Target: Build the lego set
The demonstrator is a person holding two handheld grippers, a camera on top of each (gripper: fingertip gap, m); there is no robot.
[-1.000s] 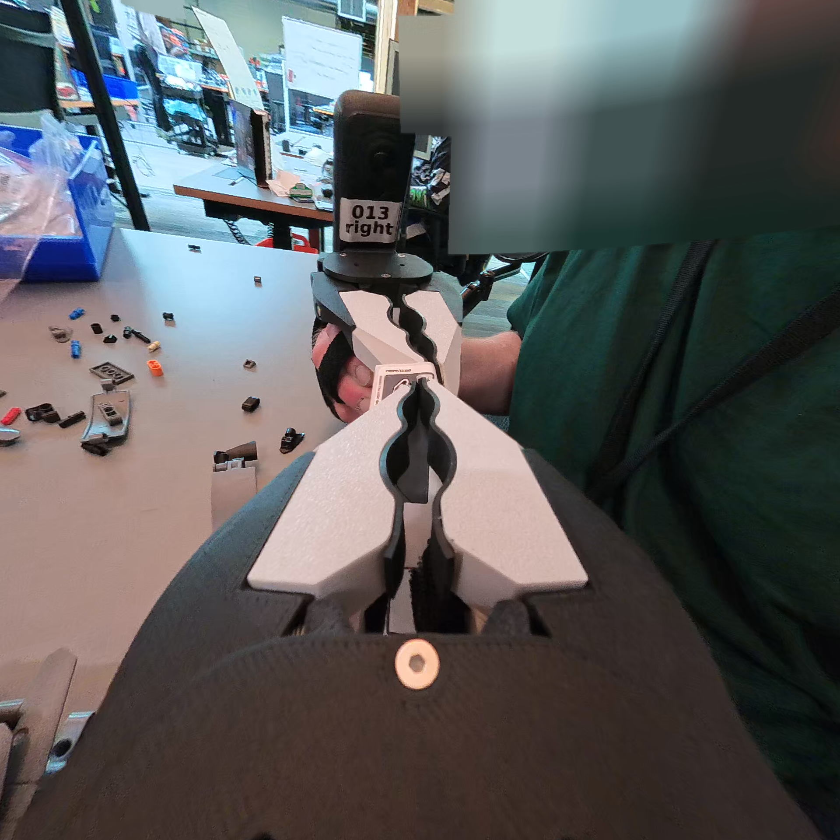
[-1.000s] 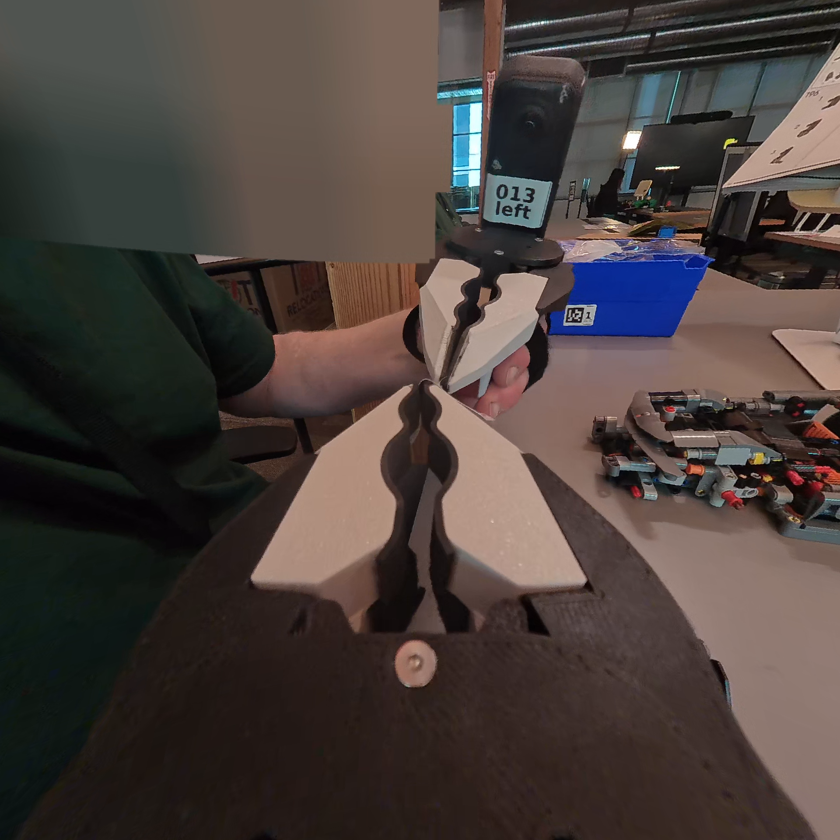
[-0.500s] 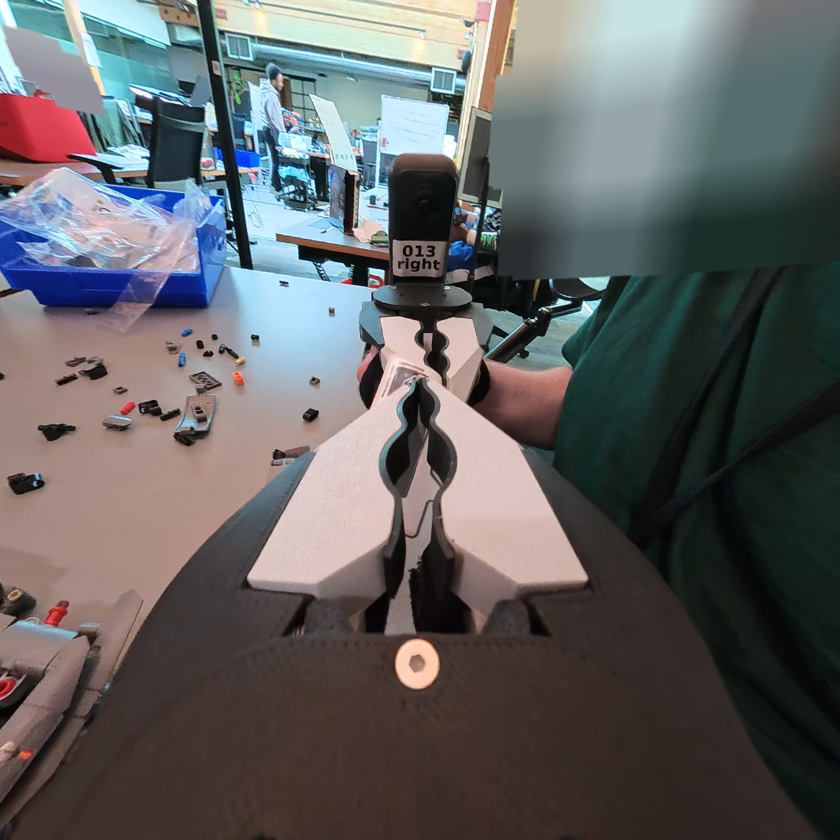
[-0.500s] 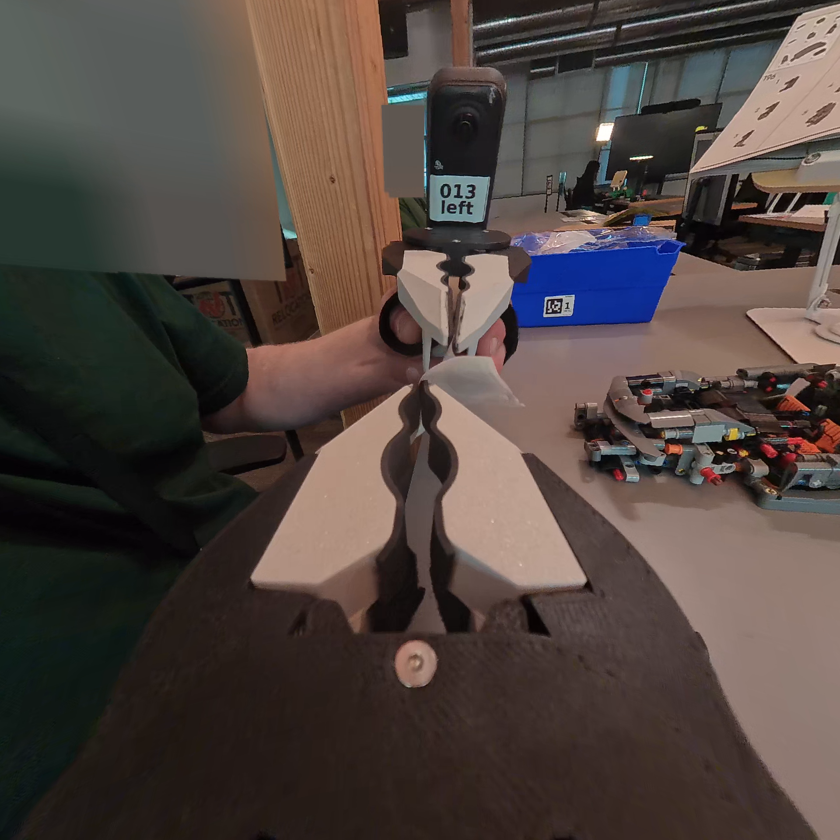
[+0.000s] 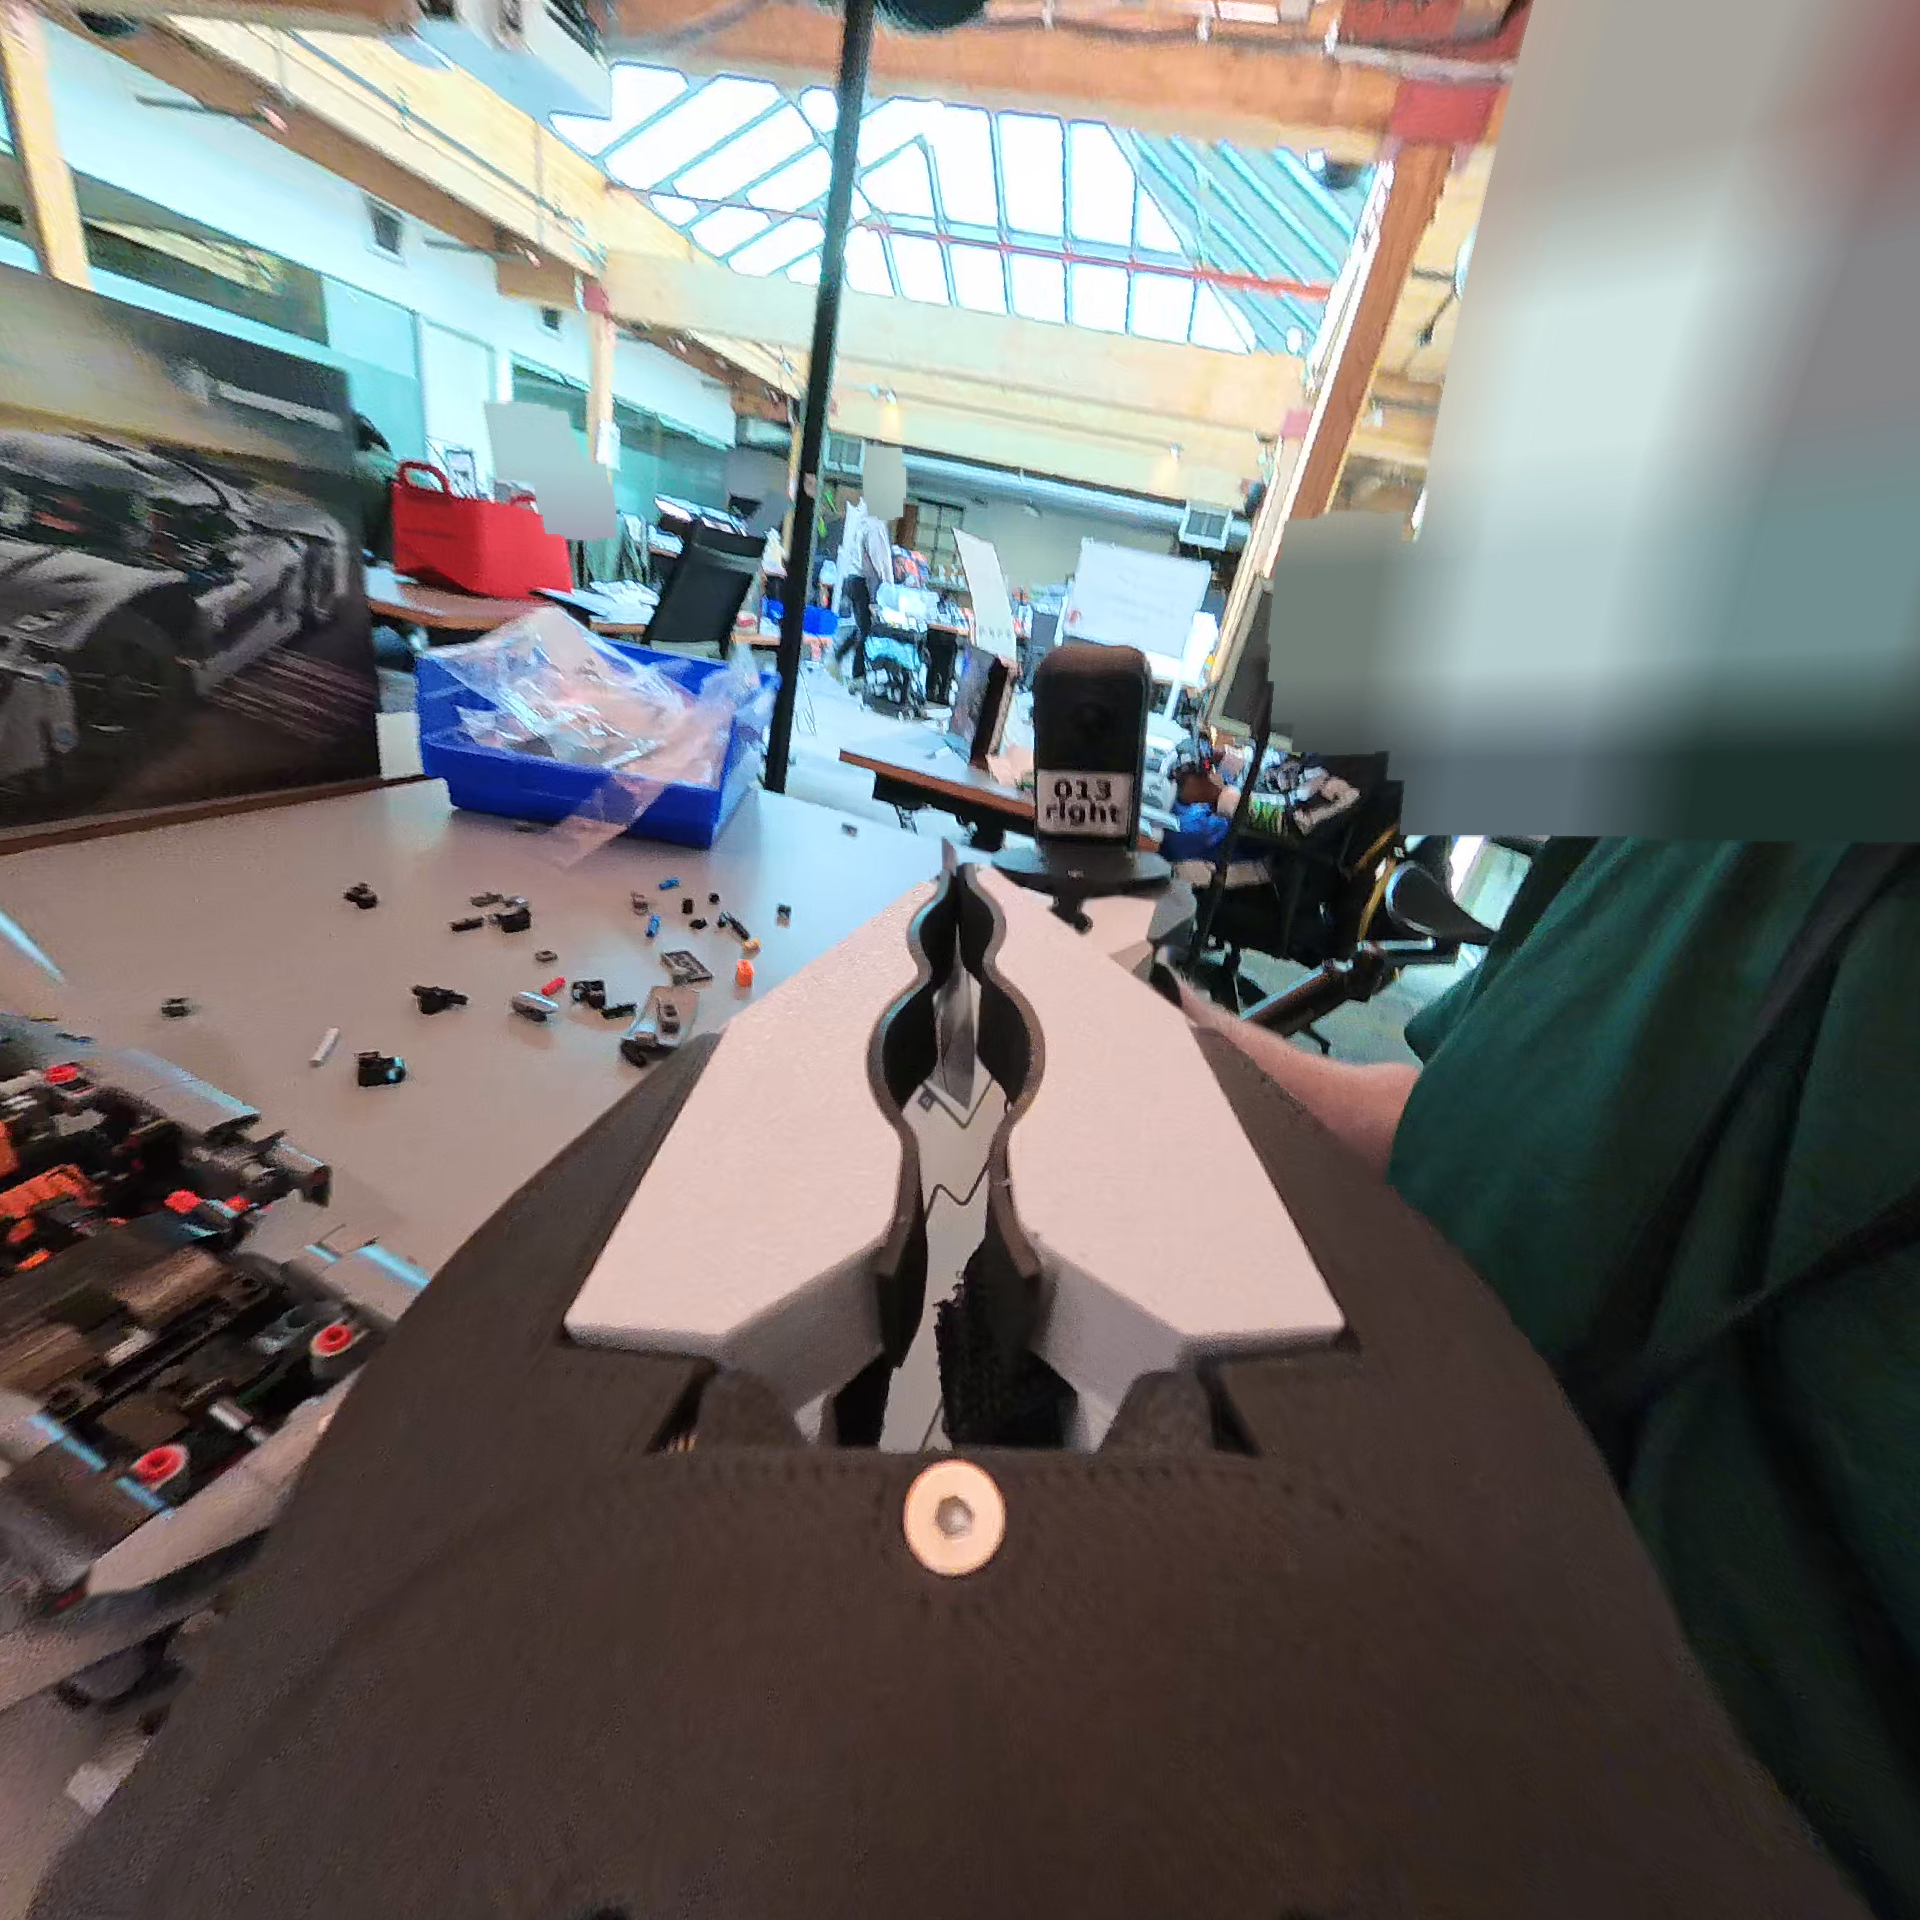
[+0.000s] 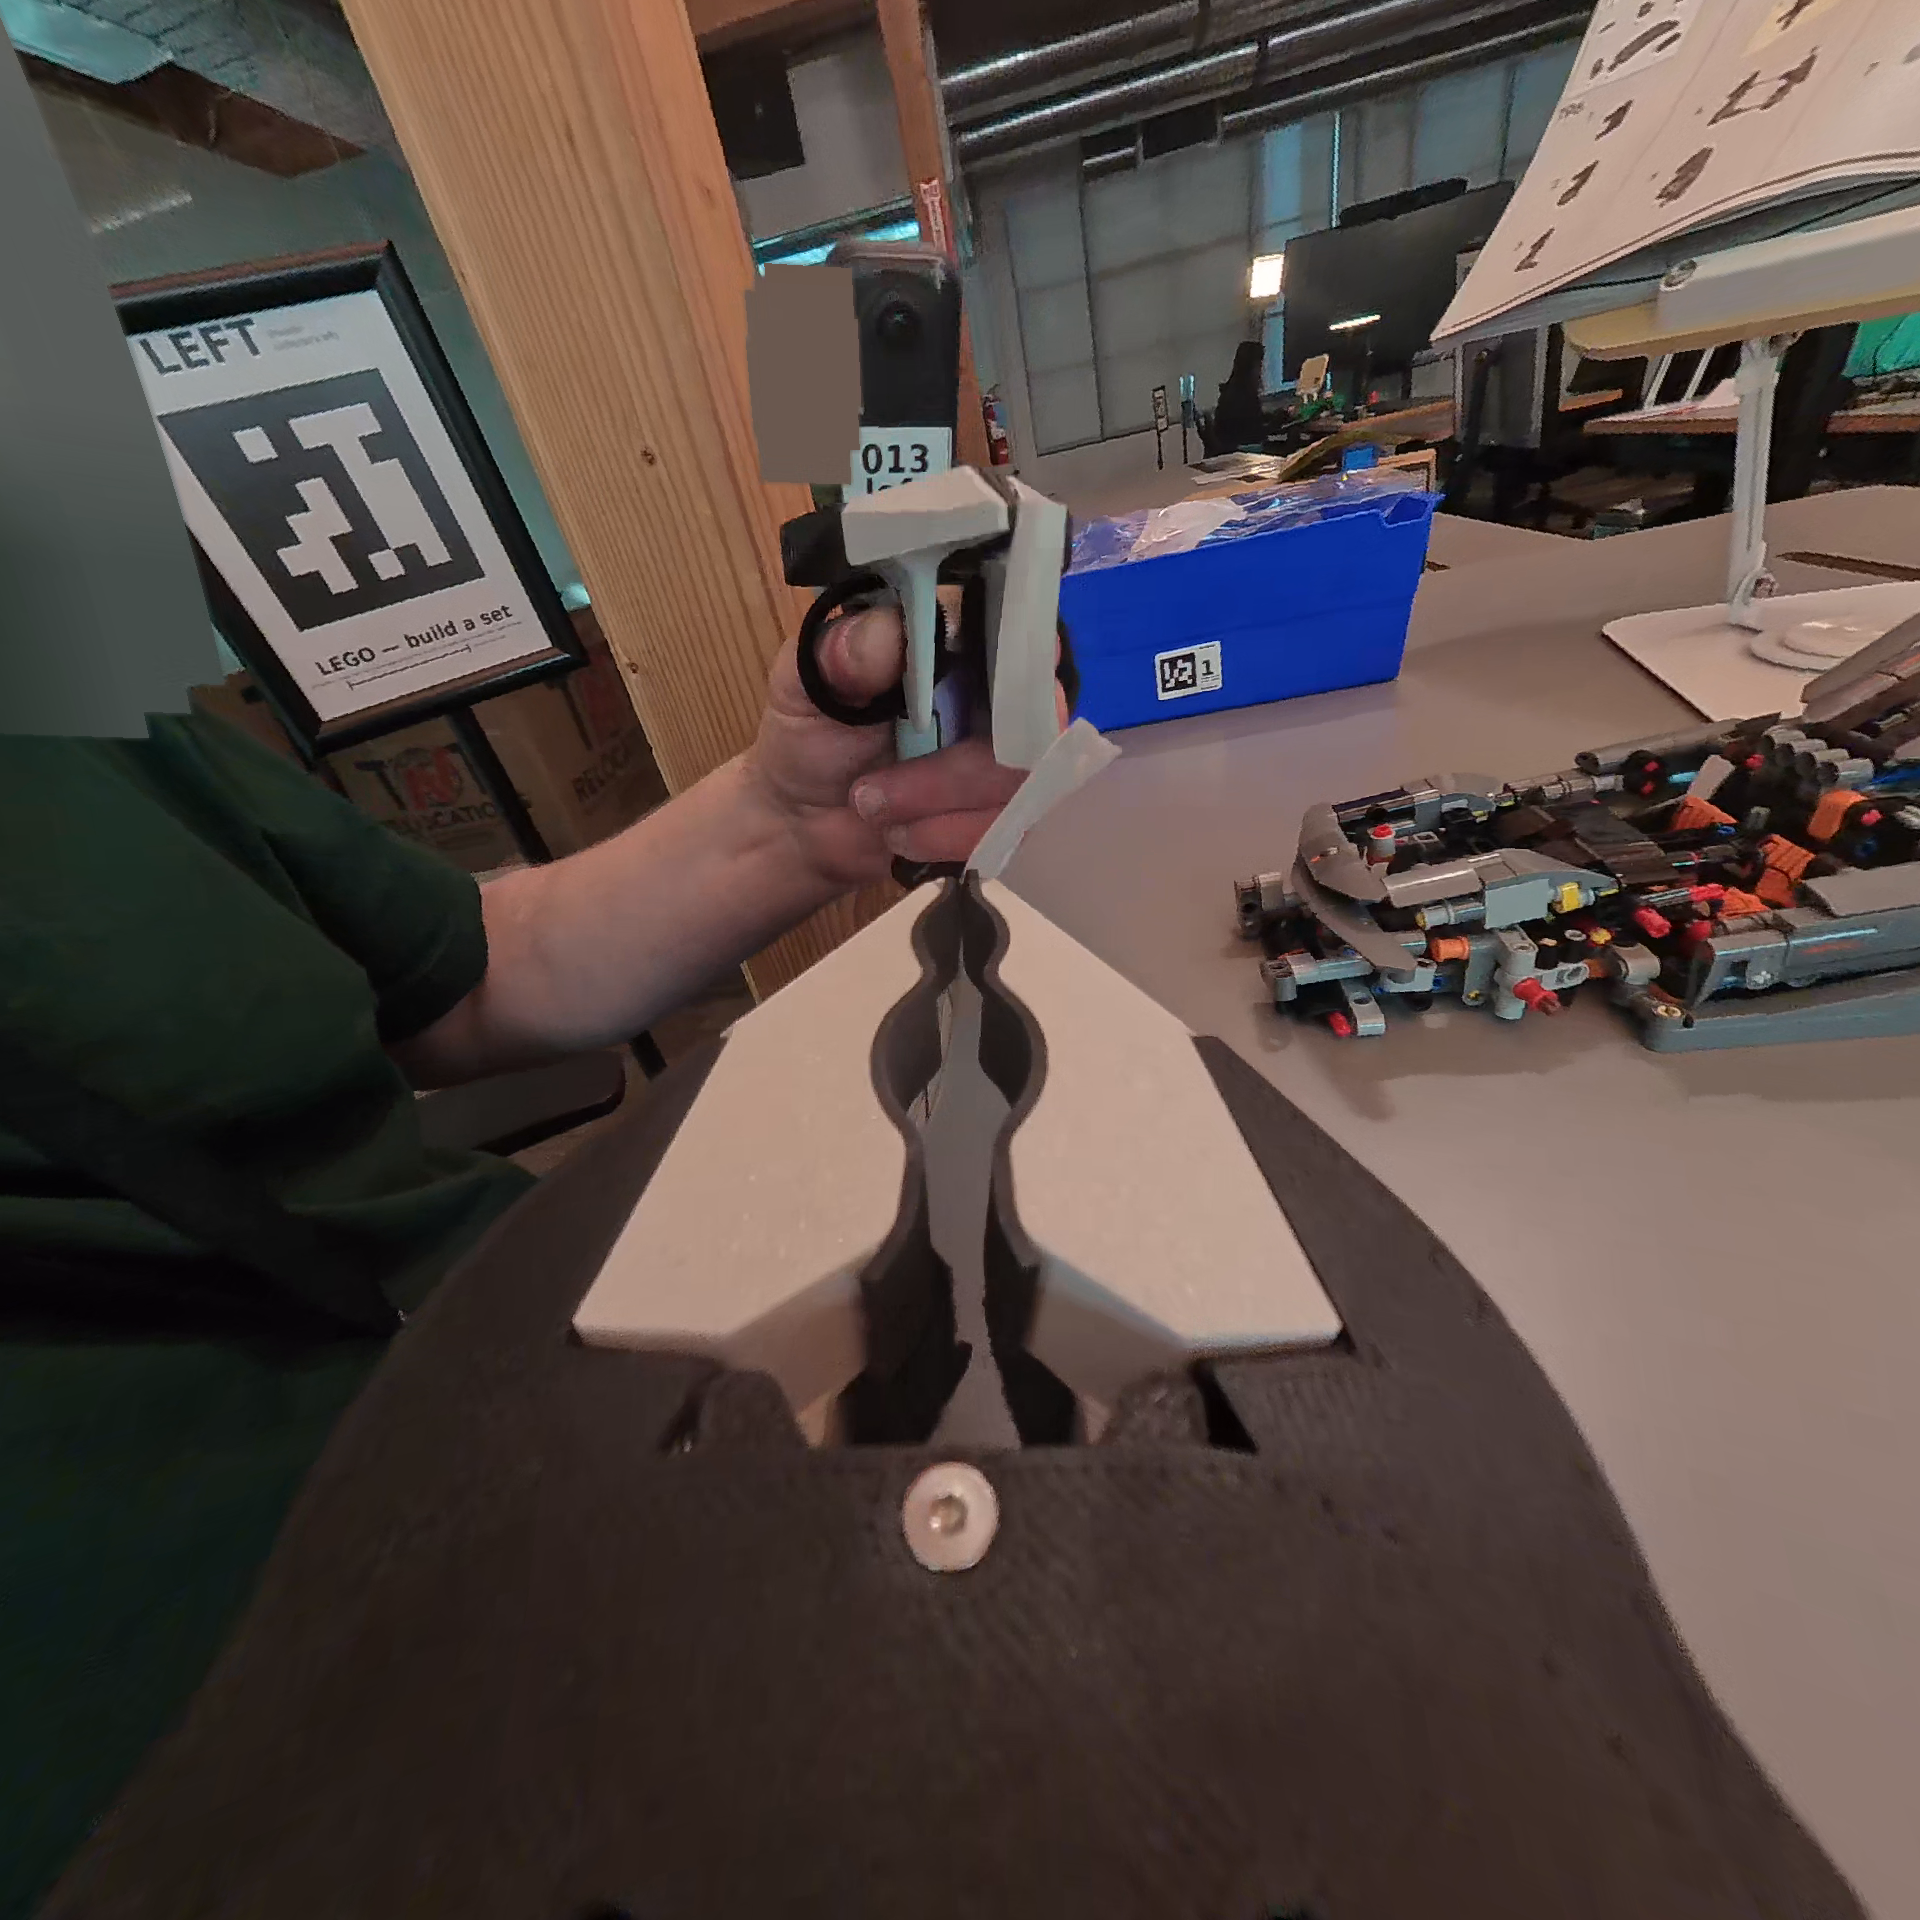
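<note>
A thin white sheet (image 6: 1044, 784), probably the set's stickers, is held up in the air in front of the person, clear of the surface (image 6: 1558, 1299) and pinched from both ends. The right gripper (image 6: 961, 885) has its fingers closed on one edge, and a narrow strip rises from their tips to the left gripper (image 5: 951, 881). The left gripper's fingers are also closed on the sheet, which shows pale with dark printing in the wavy gap between them. Holding it from two sides looks like a way to keep so limp a thing taut, perhaps to peel a piece off it. Whether it is one layer or two I cannot tell. The sheet is flat, papery and bends easily. The fingers are matte white plastic wedges with scalloped dark inner faces, set in coarse black printed bodies, each with a bright screw head. The left hand (image 6: 831, 800) wraps its gripper's handle, with one digit through a black ring. The half-built model (image 6: 1538, 935) lies well apart on the smooth grey surface, probably parked there until a sticker is ready. It is a long, low car frame in grey and black, dotted with red and orange pins. Small loose pieces (image 5: 582, 977) are scattered beyond it, and a blue bin (image 5: 582, 795) holding crinkled clear bags stands farther back. A manual (image 6: 1683, 135) rests tilted on a white stand.
</note>
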